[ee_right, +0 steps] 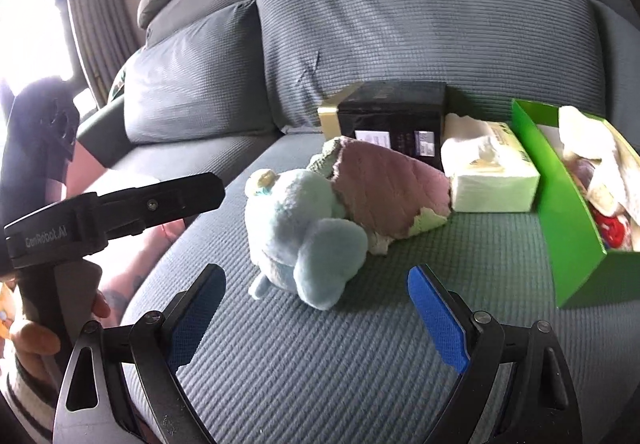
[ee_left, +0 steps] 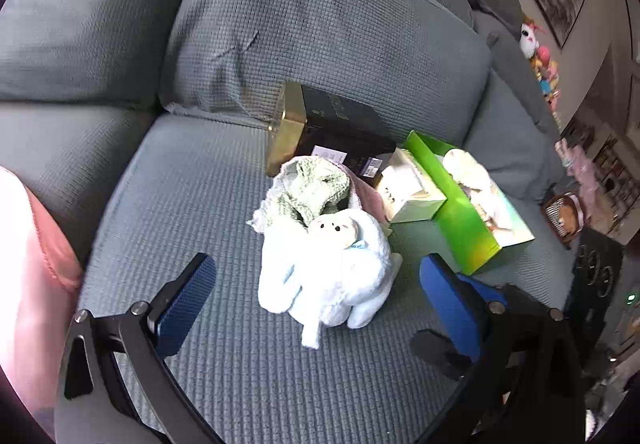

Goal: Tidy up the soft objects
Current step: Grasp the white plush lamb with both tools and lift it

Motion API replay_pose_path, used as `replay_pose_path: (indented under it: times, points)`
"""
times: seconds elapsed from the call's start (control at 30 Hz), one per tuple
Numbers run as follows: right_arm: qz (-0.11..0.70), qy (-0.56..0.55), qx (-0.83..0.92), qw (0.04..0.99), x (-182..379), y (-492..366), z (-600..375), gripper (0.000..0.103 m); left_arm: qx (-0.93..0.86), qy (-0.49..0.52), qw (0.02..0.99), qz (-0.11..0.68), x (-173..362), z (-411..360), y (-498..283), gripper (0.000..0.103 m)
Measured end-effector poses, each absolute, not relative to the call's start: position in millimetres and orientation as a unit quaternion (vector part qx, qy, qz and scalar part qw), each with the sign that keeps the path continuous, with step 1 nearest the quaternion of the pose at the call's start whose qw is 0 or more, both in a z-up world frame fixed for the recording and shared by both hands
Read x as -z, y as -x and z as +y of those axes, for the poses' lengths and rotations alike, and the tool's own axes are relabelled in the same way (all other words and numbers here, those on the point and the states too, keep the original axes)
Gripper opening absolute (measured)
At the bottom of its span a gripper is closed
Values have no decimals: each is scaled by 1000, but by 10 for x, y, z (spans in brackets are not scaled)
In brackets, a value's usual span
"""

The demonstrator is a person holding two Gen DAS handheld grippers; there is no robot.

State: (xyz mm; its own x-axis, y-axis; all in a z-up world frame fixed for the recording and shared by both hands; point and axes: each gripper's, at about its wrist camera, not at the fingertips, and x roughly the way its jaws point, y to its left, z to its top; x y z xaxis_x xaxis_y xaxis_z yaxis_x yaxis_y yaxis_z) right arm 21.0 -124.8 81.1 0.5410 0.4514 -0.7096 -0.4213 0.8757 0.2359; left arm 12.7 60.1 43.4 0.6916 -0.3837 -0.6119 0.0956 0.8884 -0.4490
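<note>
A pale blue plush animal [ee_left: 332, 276] [ee_right: 304, 228] lies on the grey sofa seat [ee_left: 240, 364] [ee_right: 320, 364]. Behind it sits a pink and green soft toy with a knitted green top [ee_left: 312, 187] [ee_right: 384, 187]. A green box [ee_left: 460, 211] [ee_right: 568, 203] to the right holds cream and red soft items. My left gripper [ee_left: 316, 280] is open, its blue pads either side of the plush and a little short of it. My right gripper [ee_right: 316, 284] is open too, just in front of the plush. The left gripper's black body [ee_right: 120, 207] shows at the left of the right wrist view.
A black and gold box [ee_left: 340, 127] [ee_right: 392, 115] leans against the back cushion. A tissue box [ee_left: 412, 187] [ee_right: 492, 171] lies between it and the green box. A pink-clothed person [ee_left: 28, 264] is at the left; a hand [ee_right: 24, 336] holds the handle. Shelves with toys [ee_left: 540, 59] stand at right.
</note>
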Motion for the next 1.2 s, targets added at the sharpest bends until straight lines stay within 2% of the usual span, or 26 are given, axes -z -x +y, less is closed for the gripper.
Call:
replay_pose_path:
  times: [0.57,0.63,0.8,0.87,0.93,1.2]
  points:
    - [438,-23,-266,858,-518,-478,-994,93,205,224,861,409,-158,493,-524,100]
    - [441,-27,-269,856,-492,-502,-974,91,203,217,860,414,-141,475,-538,94]
    - [461,-32,-277,843,-400,-566,-916,68,210,208,855,427,-89,441,-574,77]
    - [462,-28,-276,843,-385,-570,-899,66,213,208,852,431,-73,434,-586,74]
    - [460,-27,-280,843,-386,-572,-891,52,214,206,851,433,-65,426,-588,71]
    - [451,-36,-310,836,-450,-450,-859,47,207,196,861,422,-177,435,-339,71]
